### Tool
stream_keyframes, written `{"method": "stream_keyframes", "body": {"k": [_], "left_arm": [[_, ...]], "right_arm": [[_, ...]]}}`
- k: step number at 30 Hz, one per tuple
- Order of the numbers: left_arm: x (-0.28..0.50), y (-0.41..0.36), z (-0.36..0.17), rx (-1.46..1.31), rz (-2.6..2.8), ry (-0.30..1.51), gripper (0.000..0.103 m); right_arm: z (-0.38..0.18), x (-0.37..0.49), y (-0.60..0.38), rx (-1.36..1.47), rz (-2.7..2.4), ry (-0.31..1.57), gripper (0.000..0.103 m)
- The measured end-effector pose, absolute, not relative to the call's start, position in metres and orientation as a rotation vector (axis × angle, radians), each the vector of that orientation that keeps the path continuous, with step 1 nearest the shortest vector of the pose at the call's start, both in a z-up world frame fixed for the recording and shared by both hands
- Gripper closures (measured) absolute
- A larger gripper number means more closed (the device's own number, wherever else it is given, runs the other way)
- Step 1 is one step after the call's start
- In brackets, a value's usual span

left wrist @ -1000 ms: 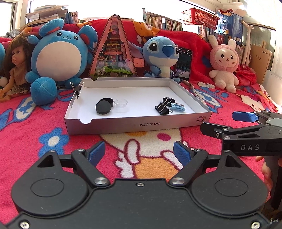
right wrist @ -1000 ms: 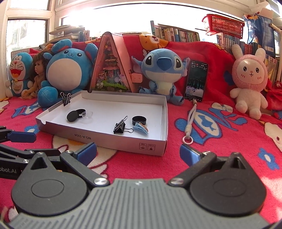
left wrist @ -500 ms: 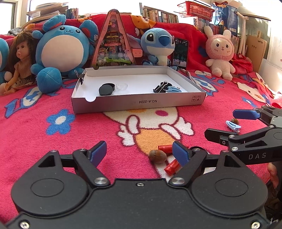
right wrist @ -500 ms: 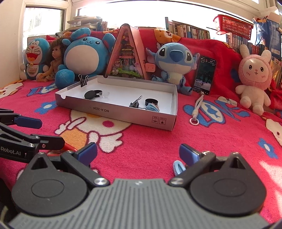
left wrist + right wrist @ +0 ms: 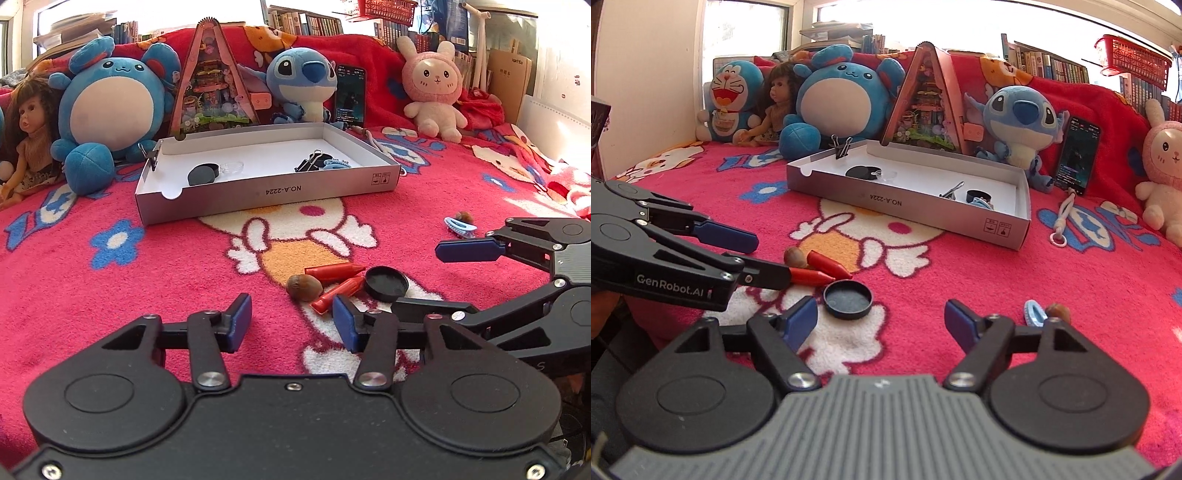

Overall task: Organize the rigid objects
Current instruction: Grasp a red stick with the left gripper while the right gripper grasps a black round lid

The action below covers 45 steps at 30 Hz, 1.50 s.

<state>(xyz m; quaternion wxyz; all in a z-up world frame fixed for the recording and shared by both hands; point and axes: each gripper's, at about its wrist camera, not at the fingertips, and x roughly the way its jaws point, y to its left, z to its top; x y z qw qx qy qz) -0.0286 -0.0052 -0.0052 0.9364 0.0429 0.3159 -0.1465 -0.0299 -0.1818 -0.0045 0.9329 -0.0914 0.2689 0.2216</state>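
Claws, both spread and just narrowing, empty: left claw (image 5: 291,325) should straddle nut (image 5: 303,286) at twelve o'clock; right claw (image 5: 881,323) the black cap (image 5: 847,303) at eleven.

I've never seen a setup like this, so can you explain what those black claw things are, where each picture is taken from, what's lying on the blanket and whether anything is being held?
No robot here: a person holds a two-finger gripper in each hand, each carrying a forward-looking camera. One picture looks along the left gripper, the other along the right gripper. Both have just been closing, yet both are open and hold nothing. On the red blanket lie two red crayons, a nut, a black lid and a blue hair clip. Behind stands a white box already holding small things.
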Motion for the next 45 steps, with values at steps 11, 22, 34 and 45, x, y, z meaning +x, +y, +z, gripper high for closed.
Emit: {"method": "stream_keyframes", "body": {"k": [11, 22, 34, 45], "left_arm": [[-0.026, -0.006, -0.006, 0.084, -0.289, 0.640, 0.067], [-0.011, 0.001, -0.007, 0.066, -0.246, 0.645, 0.068], [-0.019, -0.032, -0.008, 0.101, -0.318, 0.616, 0.062], [-0.011, -0.037, -0.015, 0.101, -0.298, 0.609, 0.057]], "right_arm": [[-0.010, -0.020, -0.173, -0.150, 0.489, 0.565, 0.053], [-0.010, -0.019, -0.175, -0.155, 0.439, 0.549, 0.066], [-0.009, -0.014, -0.199, -0.115, 0.323, 0.559, 0.066], [-0.010, -0.014, -0.201, -0.103, 0.309, 0.560, 0.066]]}}
